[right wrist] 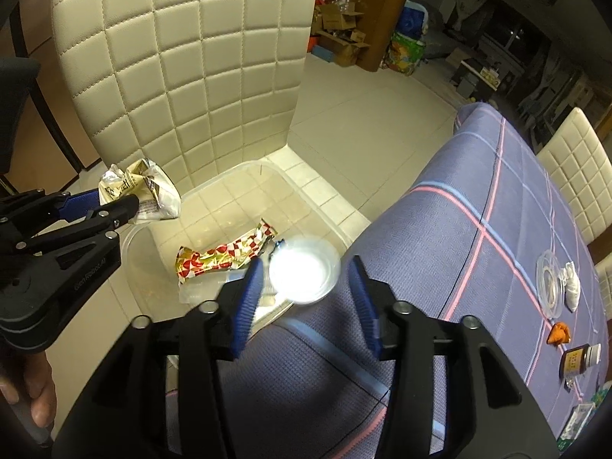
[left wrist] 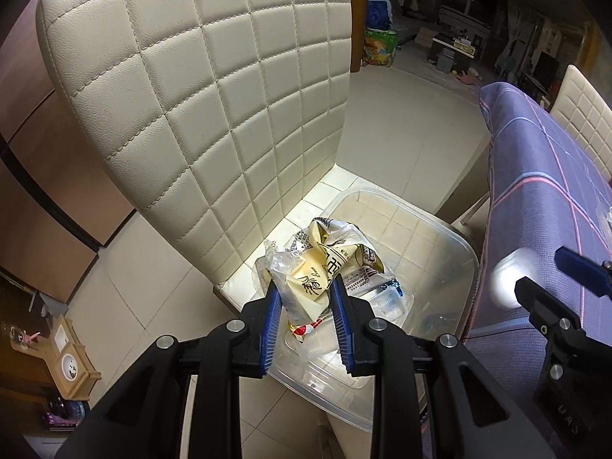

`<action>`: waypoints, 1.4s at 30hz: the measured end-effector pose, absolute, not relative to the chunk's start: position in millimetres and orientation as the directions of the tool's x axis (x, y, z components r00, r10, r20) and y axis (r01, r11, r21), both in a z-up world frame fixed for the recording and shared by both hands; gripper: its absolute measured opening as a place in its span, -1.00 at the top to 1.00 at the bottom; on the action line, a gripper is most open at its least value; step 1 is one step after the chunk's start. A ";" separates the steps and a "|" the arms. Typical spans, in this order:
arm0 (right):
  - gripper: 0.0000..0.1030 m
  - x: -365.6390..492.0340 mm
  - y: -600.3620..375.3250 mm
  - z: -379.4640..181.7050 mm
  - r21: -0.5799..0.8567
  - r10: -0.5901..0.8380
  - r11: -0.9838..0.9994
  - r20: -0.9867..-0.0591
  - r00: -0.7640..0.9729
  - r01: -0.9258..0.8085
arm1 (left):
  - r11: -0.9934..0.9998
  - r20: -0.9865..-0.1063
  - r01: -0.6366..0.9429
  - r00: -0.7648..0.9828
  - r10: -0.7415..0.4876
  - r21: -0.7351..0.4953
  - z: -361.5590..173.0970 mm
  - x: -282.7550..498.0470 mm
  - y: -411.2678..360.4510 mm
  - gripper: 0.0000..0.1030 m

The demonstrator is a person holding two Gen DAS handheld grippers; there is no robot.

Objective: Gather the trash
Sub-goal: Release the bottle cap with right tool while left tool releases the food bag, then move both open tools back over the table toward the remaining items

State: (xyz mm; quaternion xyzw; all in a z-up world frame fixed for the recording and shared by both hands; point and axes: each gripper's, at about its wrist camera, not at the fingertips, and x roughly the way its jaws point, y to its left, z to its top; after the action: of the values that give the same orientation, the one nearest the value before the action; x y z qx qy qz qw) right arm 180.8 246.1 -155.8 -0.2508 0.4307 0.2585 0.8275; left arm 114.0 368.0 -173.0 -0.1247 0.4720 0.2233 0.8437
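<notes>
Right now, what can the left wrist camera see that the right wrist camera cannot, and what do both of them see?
Only the left wrist view shows the wooden clock on the floor and the left gripper head-on, clamped on a crumpled yellow wrapper.

Only the right wrist view shows the tabletop items: a small brown bottle, an orange scrap and a clear lid; also the right gripper's jaws apart around a blurred clear cup.

Both show the quilted chair, the clear bin on its seat, and the purple tablecloth.

crumpled cream snack wrapper (left wrist: 306, 287) held above clear bin (left wrist: 451, 252) on chair seat; clear plastic cup (right wrist: 304, 271) over bin's table-side rim; red-gold wrapper (right wrist: 225, 258) inside.
</notes>
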 end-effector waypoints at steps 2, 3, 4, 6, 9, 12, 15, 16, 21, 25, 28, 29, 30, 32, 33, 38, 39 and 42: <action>-0.09 181.0 246.2 -155.4 -0.194 0.212 0.741 -0.841 0.498 -0.643 | 0.870 -0.854 -0.494 0.453 0.257 0.000 -174.3 115.5 368.6 0.50; -0.10 181.2 245.9 -155.6 -0.194 0.212 0.742 -0.840 0.500 -0.641 | 0.870 -0.854 -0.494 0.452 0.256 -0.001 -174.7 116.1 368.6 0.50; -0.10 181.5 245.3 -155.8 -0.195 0.211 0.743 -0.839 0.501 -0.640 | 0.870 -0.854 -0.493 0.452 0.257 0.001 -174.9 116.5 368.0 0.50; -0.11 182.2 243.4 -156.6 -0.191 0.209 0.745 -0.843 0.495 -0.639 | 0.872 -0.855 -0.489 0.452 0.255 0.002 -174.6 116.5 366.5 0.50; -0.11 181.9 241.4 -157.0 -0.190 0.207 0.747 -0.844 0.495 -0.637 | 0.873 -0.855 -0.487 0.452 0.254 0.002 -174.8 116.8 365.3 0.50; -0.11 180.7 240.4 -156.7 -0.191 0.207 0.747 -0.844 0.495 -0.637 | 0.875 -0.855 -0.483 0.453 0.254 0.004 -173.7 116.6 363.3 0.50; -0.11 179.6 238.2 -155.1 -0.189 0.209 0.749 -0.842 0.497 -0.635 | 0.877 -0.852 -0.480 0.458 0.254 0.004 -171.2 115.5 360.7 0.50; -0.11 179.3 237.6 -154.8 -0.189 0.210 0.749 -0.841 0.498 -0.635 | 0.878 -0.851 -0.478 0.459 0.254 0.005 -170.7 115.6 360.2 0.50; -0.12 179.0 232.1 -151.7 -0.187 0.211 0.756 -0.837 0.504 -0.627 | 0.885 -0.847 -0.466 0.467 0.254 0.008 -167.3 117.2 354.9 0.47; -0.13 181.2 227.5 -150.9 -0.183 0.209 0.763 -0.837 0.505 -0.620 | 0.892 -0.843 -0.452 0.473 0.257 0.019 -165.4 118.6 348.8 0.46; -0.13 183.2 226.8 -150.9 -0.182 0.208 0.766 -0.837 0.506 -0.617 | 0.894 -0.844 -0.447 0.471 0.256 0.022 -165.4 120.7 346.3 0.40; -0.13 183.9 226.3 -150.8 -0.181 0.209 0.766 -0.837 0.505 -0.616 | 0.893 -0.846 -0.450 0.467 0.259 0.025 -165.7 121.4 345.9 0.27; -0.13 184.4 226.1 -150.9 -0.180 0.210 0.767 -0.837 0.505 -0.616 | 0.892 -0.846 -0.452 0.465 0.260 0.026 -166.1 122.0 346.2 0.06; -0.14 184.4 225.9 -150.7 -0.182 0.209 0.768 -0.836 0.507 -0.615 | 0.890 -0.843 -0.455 0.470 0.261 0.022 -165.4 121.8 346.6 -0.18; -0.14 184.9 225.5 -150.7 -0.181 0.209 0.768 -0.836 0.507 -0.614 | 0.890 -0.840 -0.456 0.473 0.265 0.024 -164.6 121.5 346.4 -0.22; -0.15 185.8 222.7 -150.5 -0.177 0.206 0.773 -0.838 0.505 -0.609 | 0.890 -0.837 -0.454 0.472 0.276 0.038 -163.2 122.2 344.4 -0.24; -0.15 185.6 222.3 -150.3 -0.176 0.206 0.774 -0.838 0.505 -0.609 | 0.891 -0.838 -0.452 0.471 0.274 0.036 -163.3 122.0 343.9 -0.24; -0.16 185.1 221.3 -149.7 -0.177 0.207 0.774 -0.837 0.507 -0.608 | 0.893 -0.838 -0.448 0.472 0.274 0.040 -162.3 120.8 341.5 -0.24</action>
State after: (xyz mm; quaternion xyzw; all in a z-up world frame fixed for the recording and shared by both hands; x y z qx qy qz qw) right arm 185.1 221.3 -149.7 -0.2321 0.4327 0.2436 0.8364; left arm 120.8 341.5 -162.3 -0.0929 0.4684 0.2114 0.8528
